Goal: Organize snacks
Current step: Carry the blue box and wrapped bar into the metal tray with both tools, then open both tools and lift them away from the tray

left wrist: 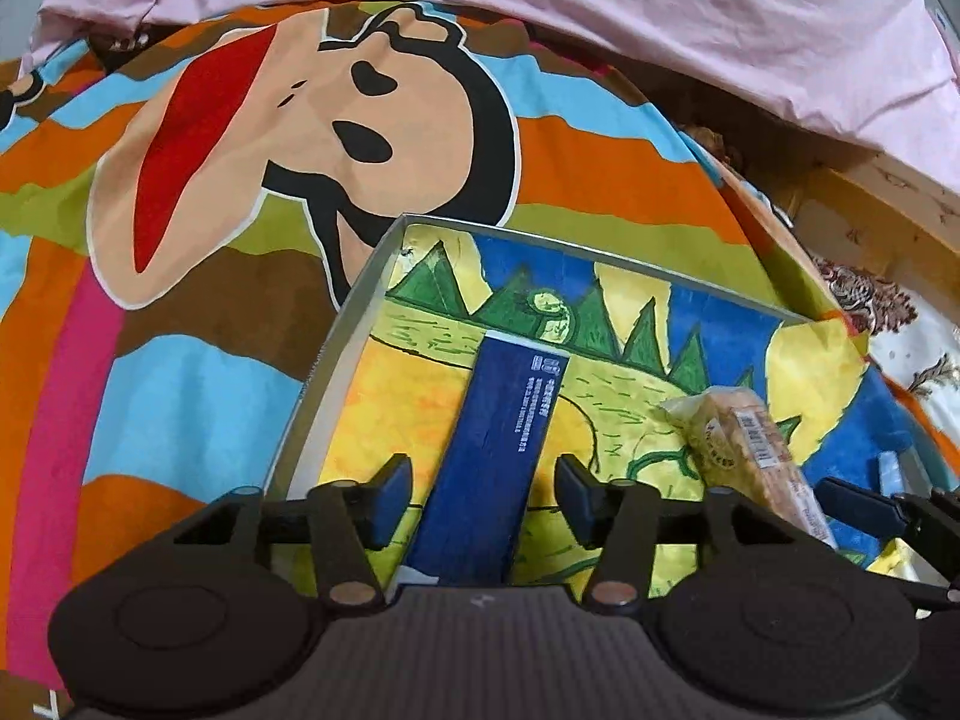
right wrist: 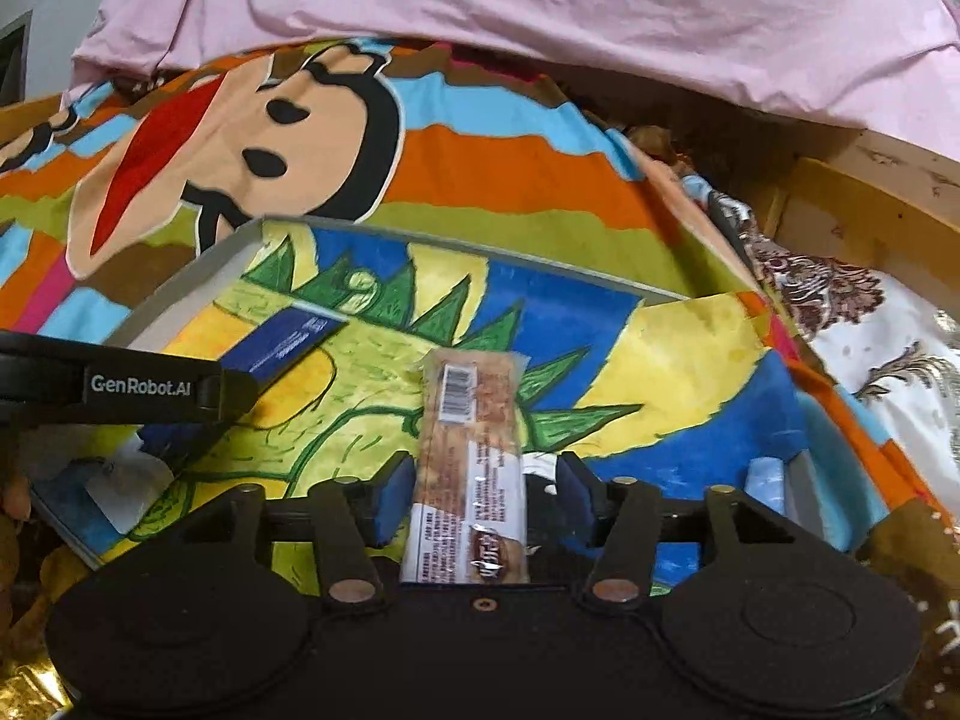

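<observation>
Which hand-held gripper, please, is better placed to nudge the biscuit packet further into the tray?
The right hand-held gripper: the biscuit packet lies between its open fingers on the tray. The left hand-held gripper straddles the blue box instead, with the packet off to one side.

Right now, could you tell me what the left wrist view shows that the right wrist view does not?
Only the left wrist view shows the left gripper head-on, open, its pads clear of the blue box lying between them. Only the right wrist view shows the right gripper head-on, open around the snack bar, plus the barcode on that bar's wrapper. Both show the tray with its dinosaur drawing, the blue box and the snack bar inside it, the cartoon bedsheet and the pink cloth.
</observation>
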Action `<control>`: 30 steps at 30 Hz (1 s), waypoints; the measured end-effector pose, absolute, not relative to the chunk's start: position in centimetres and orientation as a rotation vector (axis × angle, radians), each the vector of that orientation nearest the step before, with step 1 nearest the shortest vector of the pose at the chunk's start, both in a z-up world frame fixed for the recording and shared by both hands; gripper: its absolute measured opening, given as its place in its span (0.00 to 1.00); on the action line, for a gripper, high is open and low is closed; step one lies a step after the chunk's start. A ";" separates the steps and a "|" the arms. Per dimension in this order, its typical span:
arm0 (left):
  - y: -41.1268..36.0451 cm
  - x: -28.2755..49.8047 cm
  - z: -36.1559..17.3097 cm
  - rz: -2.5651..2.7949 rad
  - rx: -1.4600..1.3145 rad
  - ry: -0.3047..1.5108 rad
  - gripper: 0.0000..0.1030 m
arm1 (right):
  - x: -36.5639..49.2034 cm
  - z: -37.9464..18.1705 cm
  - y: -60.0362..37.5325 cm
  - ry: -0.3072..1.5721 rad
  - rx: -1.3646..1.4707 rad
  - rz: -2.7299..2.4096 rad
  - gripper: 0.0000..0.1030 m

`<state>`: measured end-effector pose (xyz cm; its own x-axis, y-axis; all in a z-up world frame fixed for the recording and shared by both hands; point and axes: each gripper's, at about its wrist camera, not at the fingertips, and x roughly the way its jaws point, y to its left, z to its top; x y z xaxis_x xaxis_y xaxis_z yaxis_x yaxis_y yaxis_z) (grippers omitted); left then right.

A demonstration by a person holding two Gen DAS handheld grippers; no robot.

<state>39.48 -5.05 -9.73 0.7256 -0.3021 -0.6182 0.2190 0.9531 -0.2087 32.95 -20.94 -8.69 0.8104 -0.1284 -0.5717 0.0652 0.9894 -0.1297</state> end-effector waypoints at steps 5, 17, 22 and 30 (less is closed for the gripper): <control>-4.3 38.1 -7.3 -0.271 -0.159 0.670 0.70 | 30.7 -5.1 -21.9 0.528 -0.063 -0.141 0.77; -0.4 28.4 3.6 -0.218 -0.172 0.364 0.99 | 18.7 3.2 -23.3 0.186 0.017 -0.172 0.99; 0.9 22.6 5.7 -0.192 -0.191 0.258 0.99 | 13.7 4.4 -23.2 0.124 0.033 -0.169 0.99; 1.7 14.0 5.4 -0.165 -0.115 0.193 1.00 | 6.5 5.0 -22.4 0.078 0.024 -0.183 0.99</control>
